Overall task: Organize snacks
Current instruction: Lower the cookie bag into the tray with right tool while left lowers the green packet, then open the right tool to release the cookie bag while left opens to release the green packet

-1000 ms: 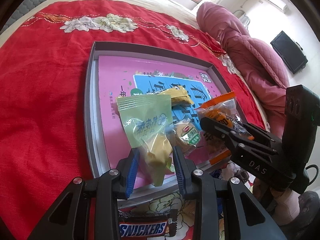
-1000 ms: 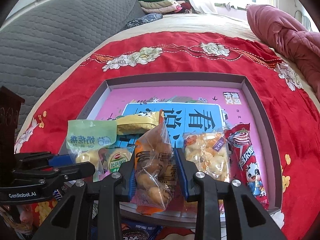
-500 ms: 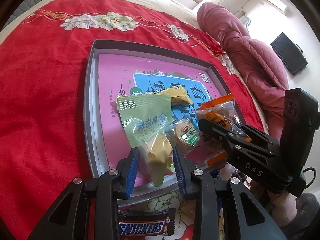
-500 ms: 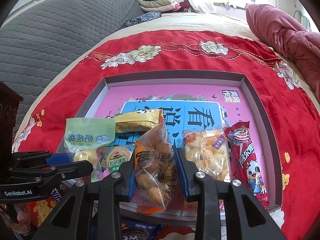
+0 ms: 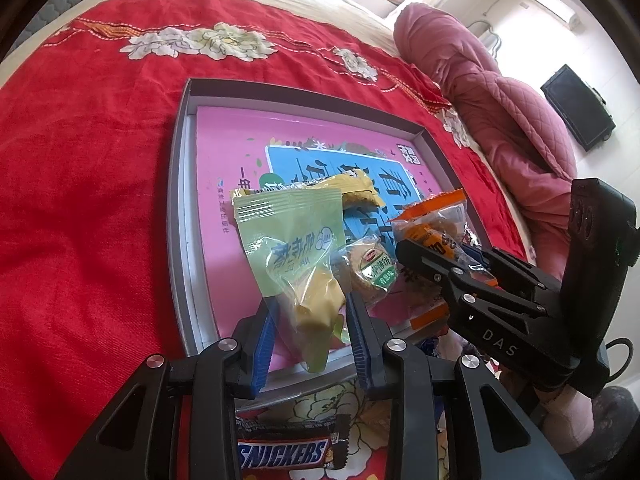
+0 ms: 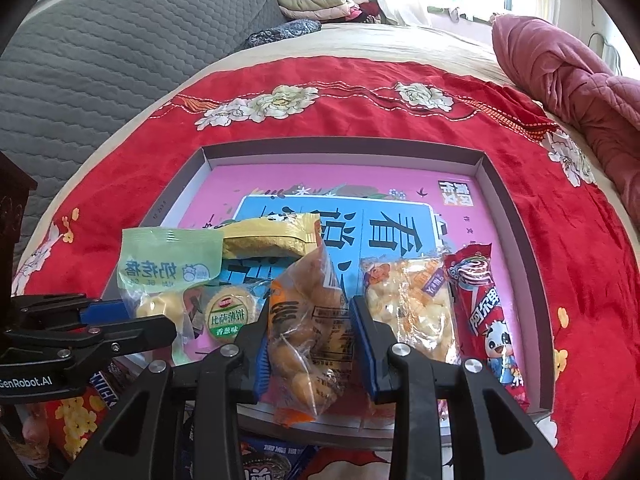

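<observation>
Your left gripper (image 5: 310, 330) clamps the green packet (image 5: 294, 248), your right gripper (image 6: 310, 344) the orange packet (image 6: 306, 320), both over the tray's (image 6: 504, 208) near edge.

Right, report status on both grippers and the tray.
Left gripper shut on green packet. Right gripper shut on orange packet. Both over tray. Nothing blocking.

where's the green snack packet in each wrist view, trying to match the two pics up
Left wrist: the green snack packet is at lower centre, pinched at its bottom between the left gripper fingers.
Right wrist: the same packet is at left of centre, with the left gripper coming in from the left edge.
Shared landmark: the round biscuit pack lies just right of the packet in both.
</observation>
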Demonstrator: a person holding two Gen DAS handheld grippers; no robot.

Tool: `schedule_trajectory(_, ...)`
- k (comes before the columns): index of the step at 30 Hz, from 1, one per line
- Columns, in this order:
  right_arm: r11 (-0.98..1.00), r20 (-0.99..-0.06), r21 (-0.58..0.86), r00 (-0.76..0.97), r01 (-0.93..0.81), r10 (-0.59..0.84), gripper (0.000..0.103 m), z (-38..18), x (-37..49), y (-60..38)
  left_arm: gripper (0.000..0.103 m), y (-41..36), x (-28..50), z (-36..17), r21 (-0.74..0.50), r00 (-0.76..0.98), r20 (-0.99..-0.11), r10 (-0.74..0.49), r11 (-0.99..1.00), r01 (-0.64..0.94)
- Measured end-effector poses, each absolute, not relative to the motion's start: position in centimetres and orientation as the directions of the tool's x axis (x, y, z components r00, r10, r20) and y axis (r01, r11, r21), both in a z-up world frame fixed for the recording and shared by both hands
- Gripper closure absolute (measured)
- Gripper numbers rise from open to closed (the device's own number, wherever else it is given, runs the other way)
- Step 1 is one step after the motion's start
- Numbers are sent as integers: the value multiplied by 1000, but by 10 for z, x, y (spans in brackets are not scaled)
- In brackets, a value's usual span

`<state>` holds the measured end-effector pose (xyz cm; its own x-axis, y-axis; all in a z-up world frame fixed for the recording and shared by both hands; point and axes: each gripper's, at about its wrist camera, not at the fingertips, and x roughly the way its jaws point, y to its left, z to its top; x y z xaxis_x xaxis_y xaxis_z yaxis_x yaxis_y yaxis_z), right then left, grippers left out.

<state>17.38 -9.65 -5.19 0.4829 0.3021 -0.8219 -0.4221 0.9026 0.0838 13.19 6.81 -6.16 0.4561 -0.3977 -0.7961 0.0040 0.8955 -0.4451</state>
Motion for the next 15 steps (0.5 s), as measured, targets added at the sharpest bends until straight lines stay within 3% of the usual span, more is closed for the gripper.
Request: schedule_trajectory(15, 914, -817, 74, 502, -398, 285, 60, -49, 173, -104, 68, 71, 132, -60, -453, 453, -794, -405, 891, 3)
